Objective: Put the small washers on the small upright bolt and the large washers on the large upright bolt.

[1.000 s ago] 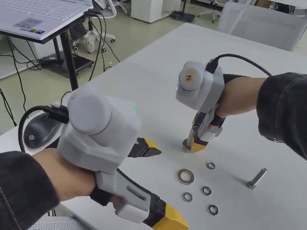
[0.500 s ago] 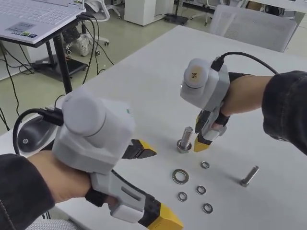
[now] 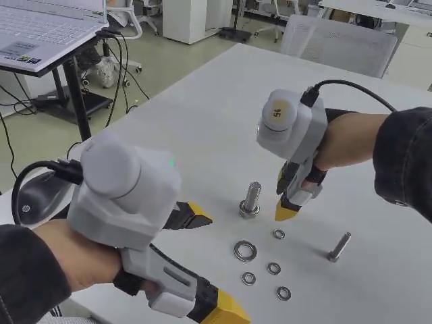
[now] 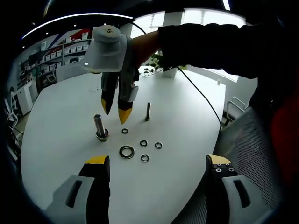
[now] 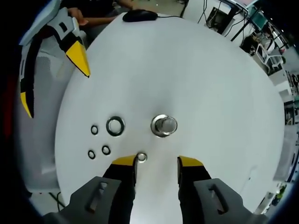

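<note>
Upright on the table (image 3: 202, 108), near its middle: big bolt (image 3: 250, 200) (image 4: 99, 127) (image 5: 164, 125), threads up. Cannot tell whether the wide ring at its foot is the bolt's head or a washer.

Just right of the big bolt in the head view: right gripper (image 3: 287, 210) (image 4: 115, 112), yellow tips pointing down, close over the table, jaws parted to a narrow gap, gripping nothing. From the right gripper view (image 5: 158, 163), looking almost straight down, with the big bolt just ahead of the jaws.

Nearer the person than the big bolt, flat on the table: big washer (image 3: 245, 251) (image 4: 126, 151) (image 5: 115, 125), apart from the bolt.

Around the big washer, on the side away from the big bolt: four small washers, all flat, none touching. One (image 3: 279, 234) (image 5: 142, 157) just beside the right gripper's tips; three more (image 3: 273, 268) (image 4: 143, 143) (image 5: 106, 150) in a loose cluster nearer the person.

Well right of the big bolt, past the right gripper: small bolt (image 3: 339, 246) (image 4: 147, 111), lying on its side.

Left of the big bolt and nearer the person: left gripper (image 3: 214, 264) (image 4: 158, 161) (image 5: 52, 79), held above the table, jaws spread wide, empty.
</note>
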A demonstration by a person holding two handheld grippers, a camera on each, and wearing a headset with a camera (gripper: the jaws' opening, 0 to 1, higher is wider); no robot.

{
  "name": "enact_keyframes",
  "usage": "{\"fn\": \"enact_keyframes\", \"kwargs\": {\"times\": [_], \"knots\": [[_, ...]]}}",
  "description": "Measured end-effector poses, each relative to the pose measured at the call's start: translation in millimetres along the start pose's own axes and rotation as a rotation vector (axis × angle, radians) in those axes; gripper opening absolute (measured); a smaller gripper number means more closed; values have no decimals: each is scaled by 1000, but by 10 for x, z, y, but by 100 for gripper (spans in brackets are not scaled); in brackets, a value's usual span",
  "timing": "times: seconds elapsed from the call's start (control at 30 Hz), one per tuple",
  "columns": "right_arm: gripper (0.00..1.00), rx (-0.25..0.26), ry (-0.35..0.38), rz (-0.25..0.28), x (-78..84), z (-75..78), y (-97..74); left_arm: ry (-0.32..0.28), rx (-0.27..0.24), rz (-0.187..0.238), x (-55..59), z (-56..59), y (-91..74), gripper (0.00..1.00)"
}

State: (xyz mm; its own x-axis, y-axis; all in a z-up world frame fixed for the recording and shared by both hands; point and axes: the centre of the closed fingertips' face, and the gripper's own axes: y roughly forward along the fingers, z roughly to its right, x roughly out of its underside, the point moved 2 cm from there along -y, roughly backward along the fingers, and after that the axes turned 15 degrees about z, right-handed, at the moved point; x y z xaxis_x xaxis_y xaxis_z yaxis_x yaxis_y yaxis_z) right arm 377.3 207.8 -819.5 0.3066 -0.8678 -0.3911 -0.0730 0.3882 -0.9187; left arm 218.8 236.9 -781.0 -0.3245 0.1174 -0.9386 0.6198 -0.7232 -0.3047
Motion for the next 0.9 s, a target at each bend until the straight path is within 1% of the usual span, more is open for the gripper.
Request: {"fn": "enact_keyframes", "kwargs": {"times": [0.2, 0.27, 0.53, 0.77, 0.9], "knots": [[36, 3, -2, 1, 27, -28, -68, 0, -2, 3, -36, -46, 19, 84], [36, 3, 0, 1, 38, -31, -56, 1, -4, 1, -43, -62, 26, 84], [36, -5, -13, 0, 69, -125, -66, 5, -10, 1, -65, -95, 47, 83], [36, -26, -31, 3, 39, -254, 0, 7, -12, -4, -63, -101, 59, 83], [36, -41, -37, 10, -6, -346, 58, 8, -13, -5, -61, -102, 66, 83]]}}
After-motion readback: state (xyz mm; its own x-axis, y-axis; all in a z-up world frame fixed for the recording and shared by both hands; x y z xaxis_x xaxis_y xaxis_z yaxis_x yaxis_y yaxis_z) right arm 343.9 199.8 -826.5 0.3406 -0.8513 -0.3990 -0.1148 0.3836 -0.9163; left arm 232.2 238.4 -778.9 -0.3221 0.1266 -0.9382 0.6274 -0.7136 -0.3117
